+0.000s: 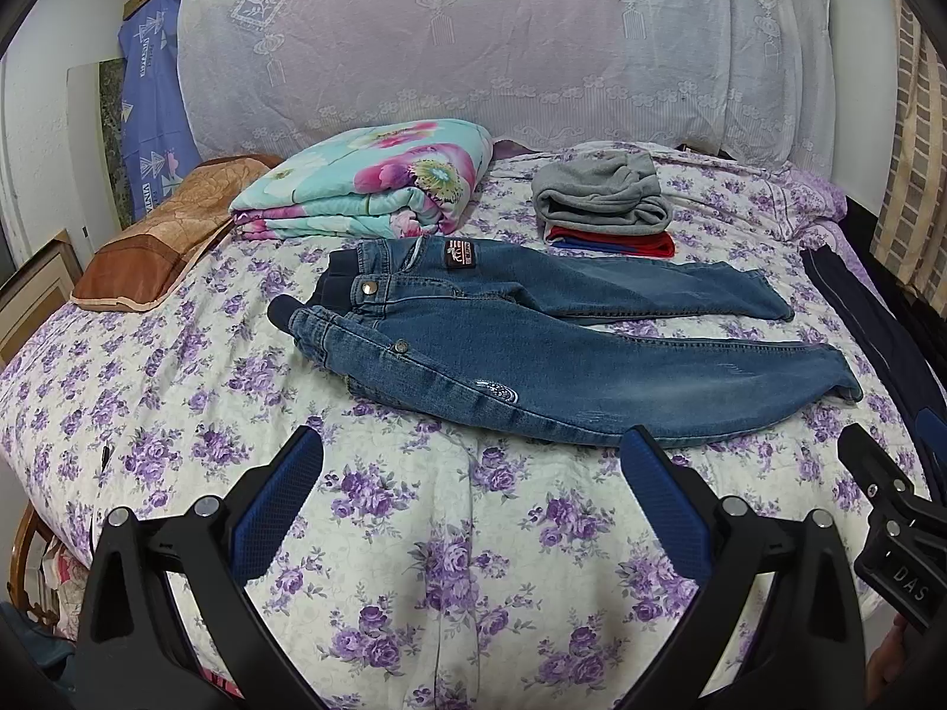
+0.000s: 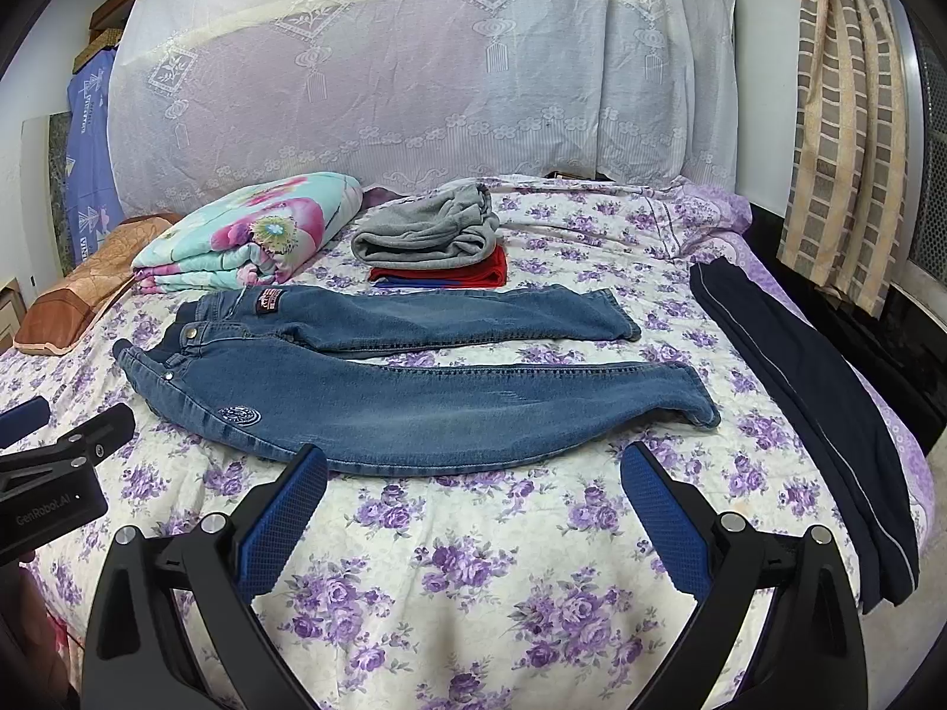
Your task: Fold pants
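Blue denim pants [image 1: 532,349], unfolded, lay flat across the purple-flowered quilt [image 1: 414,532], waistband left, both legs running right. Left gripper [image 1: 473,473] and right gripper [image 2: 473,479]: fingers spread wide, empty, hovering just near of the near leg. Step judged: approach; next, pinching waistband and hem. Only the right view showed the full dark navy trousers [image 2: 828,414].

The black body of the right gripper [image 1: 905,562], at four o'clock in the left wrist view, bore the raised letters "DAS". The left gripper [image 2: 53,497], at nine o'clock in the right wrist view, carried "GenRobot.AI" in pale print. A brown patch [image 1: 460,254] on the jeans [image 1: 532,355] waistband held lettering too small to read.
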`<state>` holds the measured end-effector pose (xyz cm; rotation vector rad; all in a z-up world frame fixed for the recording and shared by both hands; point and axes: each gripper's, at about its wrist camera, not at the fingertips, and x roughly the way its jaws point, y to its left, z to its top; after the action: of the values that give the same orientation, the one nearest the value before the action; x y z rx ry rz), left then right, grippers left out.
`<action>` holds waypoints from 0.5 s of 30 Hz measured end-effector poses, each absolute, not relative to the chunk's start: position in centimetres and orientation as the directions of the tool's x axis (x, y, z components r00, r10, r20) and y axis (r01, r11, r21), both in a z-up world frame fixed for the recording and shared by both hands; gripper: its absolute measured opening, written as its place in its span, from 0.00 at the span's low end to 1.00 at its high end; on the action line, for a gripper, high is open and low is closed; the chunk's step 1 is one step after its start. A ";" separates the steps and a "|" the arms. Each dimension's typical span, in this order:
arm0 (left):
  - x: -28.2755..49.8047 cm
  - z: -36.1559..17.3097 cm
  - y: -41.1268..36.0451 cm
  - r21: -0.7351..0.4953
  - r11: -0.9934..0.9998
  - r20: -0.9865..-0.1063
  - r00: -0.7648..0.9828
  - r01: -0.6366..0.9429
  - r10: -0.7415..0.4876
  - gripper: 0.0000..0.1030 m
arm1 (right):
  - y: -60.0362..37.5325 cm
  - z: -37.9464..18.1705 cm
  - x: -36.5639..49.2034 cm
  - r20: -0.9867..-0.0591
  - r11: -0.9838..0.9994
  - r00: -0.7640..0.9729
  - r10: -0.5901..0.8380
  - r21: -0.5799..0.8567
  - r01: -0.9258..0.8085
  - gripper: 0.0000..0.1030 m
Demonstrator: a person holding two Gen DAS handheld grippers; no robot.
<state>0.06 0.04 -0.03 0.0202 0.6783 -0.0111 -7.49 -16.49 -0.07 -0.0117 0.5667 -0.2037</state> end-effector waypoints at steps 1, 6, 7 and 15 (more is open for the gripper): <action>0.1 0.0 0.0 0.015 1.000 -0.628 0.779 0.017 -0.004 0.95 | -16.5 -0.1 -7.5 -0.532 0.980 0.824 -0.195 -0.067 0.189 0.97; 0.1 0.0 0.0 0.016 1.000 -0.627 0.779 0.017 -0.003 0.95 | -16.5 -0.1 -7.5 -0.532 0.980 0.824 -0.194 -0.066 0.188 0.97; 0.1 0.0 0.0 0.016 1.000 -0.627 0.779 0.017 -0.003 0.95 | -16.5 -0.1 -7.5 -0.533 0.980 0.824 -0.193 -0.066 0.187 0.97; 0.1 0.0 0.0 0.015 1.000 -0.627 0.779 0.017 -0.004 0.95 | -16.4 -0.1 -7.5 -0.533 0.980 0.824 -0.192 -0.064 0.187 0.97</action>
<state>0.06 0.04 -0.04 0.0203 0.6782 -0.0111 -7.48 -16.45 -0.13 -0.0091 0.5679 -0.2020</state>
